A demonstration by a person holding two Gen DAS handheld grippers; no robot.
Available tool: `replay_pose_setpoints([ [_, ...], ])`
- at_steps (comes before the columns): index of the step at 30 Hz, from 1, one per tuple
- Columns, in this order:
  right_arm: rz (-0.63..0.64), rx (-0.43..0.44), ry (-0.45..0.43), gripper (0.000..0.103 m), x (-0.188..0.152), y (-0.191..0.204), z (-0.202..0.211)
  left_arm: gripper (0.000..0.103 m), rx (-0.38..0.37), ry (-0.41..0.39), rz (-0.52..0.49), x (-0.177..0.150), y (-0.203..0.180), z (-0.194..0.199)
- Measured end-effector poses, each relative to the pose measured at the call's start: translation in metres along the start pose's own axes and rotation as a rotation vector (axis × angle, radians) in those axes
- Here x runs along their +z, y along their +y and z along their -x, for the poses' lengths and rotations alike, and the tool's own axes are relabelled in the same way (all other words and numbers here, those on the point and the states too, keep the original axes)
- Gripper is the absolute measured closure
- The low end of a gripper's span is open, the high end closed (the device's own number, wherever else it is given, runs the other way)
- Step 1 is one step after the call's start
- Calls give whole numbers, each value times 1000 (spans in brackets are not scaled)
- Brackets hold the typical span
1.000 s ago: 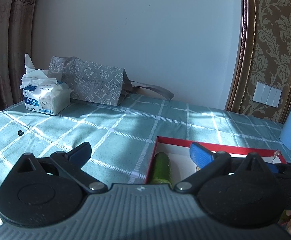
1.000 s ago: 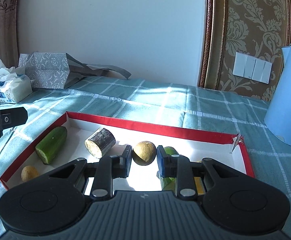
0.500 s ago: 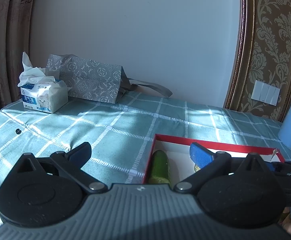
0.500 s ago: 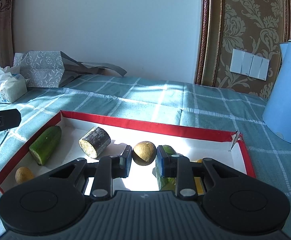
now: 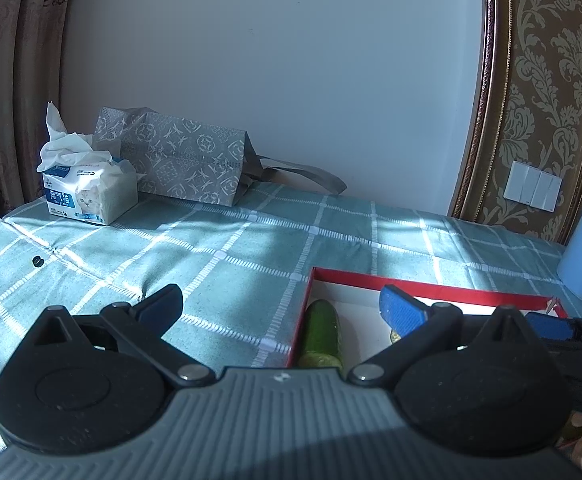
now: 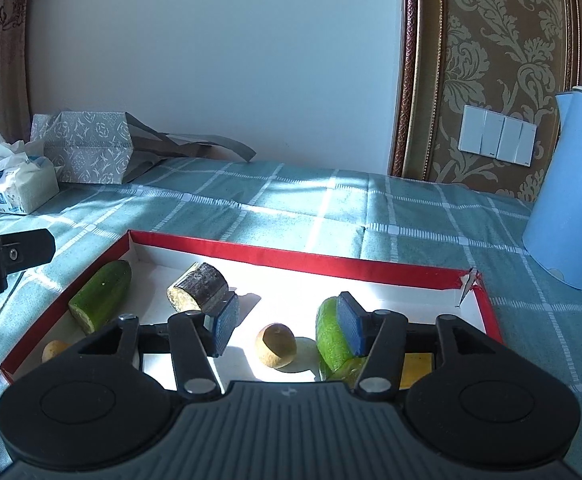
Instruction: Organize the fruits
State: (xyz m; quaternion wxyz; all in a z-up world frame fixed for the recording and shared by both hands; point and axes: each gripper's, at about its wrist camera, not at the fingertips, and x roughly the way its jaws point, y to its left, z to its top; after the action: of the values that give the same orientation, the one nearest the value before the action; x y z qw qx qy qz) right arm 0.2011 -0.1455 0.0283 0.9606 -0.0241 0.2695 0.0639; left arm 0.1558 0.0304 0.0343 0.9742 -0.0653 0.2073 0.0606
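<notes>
A small round brown fruit lies in the red-rimmed white cardboard box with 2 green cucumber pieces; the right gripper has just been opening, its jaws released around the fruit, and the left gripper stands spread, empty.

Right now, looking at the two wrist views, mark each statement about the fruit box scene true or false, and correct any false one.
1. The right gripper is open over the red-edged box. True.
2. The small round brown fruit is clamped between its pads. False: it lies loose in the box between open jaws.
3. The blue kettle stands inside the box. False: it stands on the tablecloth beside it.
4. The tissue pack sits next to the grey patterned bag. True.
5. The left gripper holds a cucumber piece. False: it is open and empty.
</notes>
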Motion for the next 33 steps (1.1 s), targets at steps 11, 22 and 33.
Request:
replay_pose_setpoints([
  [11,-77,-118,-155,29,-25,-71,98,0,12,-3,-5,-1,-1,1],
  [22,-279,-214,-141,24,-105,-119,160,0,-21,1,-28,-5,-8,3],
  [33,-273,-92,-188,21,-113,-68,188,0,-64,-5,-139,-31,-20,48],
])
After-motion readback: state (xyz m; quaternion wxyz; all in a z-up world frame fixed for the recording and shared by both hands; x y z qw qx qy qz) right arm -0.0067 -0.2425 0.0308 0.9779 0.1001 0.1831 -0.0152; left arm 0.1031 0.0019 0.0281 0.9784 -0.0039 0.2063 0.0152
